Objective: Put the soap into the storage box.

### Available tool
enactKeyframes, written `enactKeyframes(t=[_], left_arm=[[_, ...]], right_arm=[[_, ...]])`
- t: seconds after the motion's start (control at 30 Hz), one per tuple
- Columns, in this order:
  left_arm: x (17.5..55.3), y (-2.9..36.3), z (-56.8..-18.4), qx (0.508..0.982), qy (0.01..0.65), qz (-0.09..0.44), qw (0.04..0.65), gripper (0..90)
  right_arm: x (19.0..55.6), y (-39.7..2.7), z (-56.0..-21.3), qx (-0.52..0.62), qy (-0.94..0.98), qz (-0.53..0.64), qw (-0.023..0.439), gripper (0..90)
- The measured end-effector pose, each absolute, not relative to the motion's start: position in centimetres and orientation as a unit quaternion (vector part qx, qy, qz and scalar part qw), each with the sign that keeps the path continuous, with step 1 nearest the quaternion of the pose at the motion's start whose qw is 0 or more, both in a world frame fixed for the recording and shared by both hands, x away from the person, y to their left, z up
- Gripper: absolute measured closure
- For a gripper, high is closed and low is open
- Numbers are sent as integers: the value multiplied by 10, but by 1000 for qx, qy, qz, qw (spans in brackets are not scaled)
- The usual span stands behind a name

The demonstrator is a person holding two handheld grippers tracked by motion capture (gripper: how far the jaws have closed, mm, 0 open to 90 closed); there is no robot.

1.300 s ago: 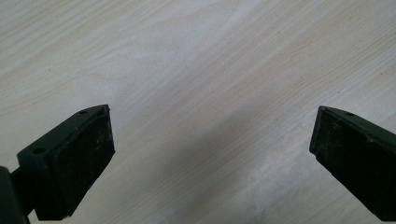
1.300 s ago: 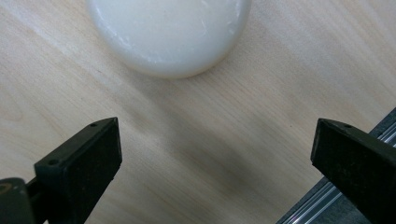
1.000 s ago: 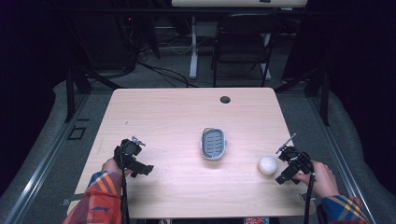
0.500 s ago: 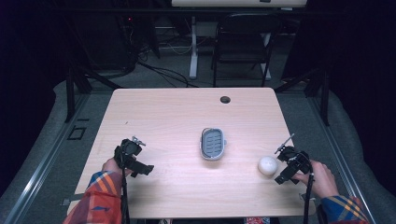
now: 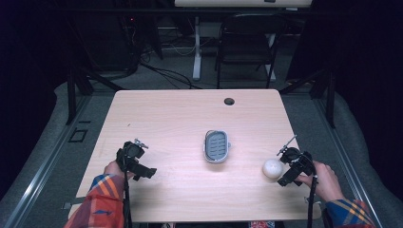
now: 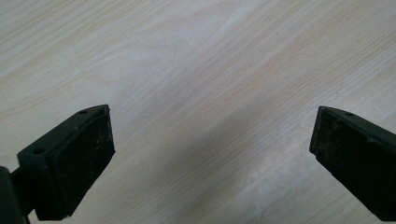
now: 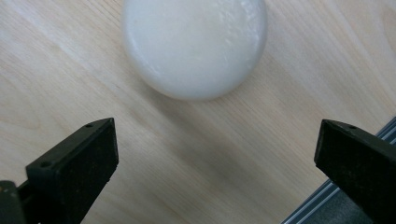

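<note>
A white round object (image 5: 273, 168) lies on the light wood table (image 5: 180, 123) near its right edge; in the right gripper view this white object (image 7: 195, 44) sits just ahead of the jaws, untouched. My right gripper (image 5: 284, 167) hovers right beside it, open (image 7: 215, 154). A small grey oval tray (image 5: 217, 146) with a slotted bottom rests at the table's middle. My left gripper (image 5: 142, 166) is low over the near left part of the table, open (image 6: 210, 149) with bare wood between its jaws.
A round cable hole (image 5: 229, 101) is at the table's far side. The table's right edge (image 7: 327, 196) runs close under the right gripper. Beyond the table stand a dark chair (image 5: 247, 47) and a desk leg (image 5: 196, 47).
The right gripper has crept slightly toward the white object. The left gripper has stayed put.
</note>
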State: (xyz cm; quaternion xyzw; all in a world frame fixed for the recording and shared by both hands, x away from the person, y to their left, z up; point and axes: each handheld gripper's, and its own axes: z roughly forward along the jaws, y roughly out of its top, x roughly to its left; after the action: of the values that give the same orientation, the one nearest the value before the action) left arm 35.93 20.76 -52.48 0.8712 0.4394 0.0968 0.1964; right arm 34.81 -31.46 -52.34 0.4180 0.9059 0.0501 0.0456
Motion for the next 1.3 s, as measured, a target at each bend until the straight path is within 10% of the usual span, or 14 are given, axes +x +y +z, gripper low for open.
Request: enactKeyframes(t=[1.3], left_arm=[[360, 207, -526, 872, 439, 94, 195, 0]], right_arm=[[383, -278, -519, 362, 930, 39, 46, 0]])
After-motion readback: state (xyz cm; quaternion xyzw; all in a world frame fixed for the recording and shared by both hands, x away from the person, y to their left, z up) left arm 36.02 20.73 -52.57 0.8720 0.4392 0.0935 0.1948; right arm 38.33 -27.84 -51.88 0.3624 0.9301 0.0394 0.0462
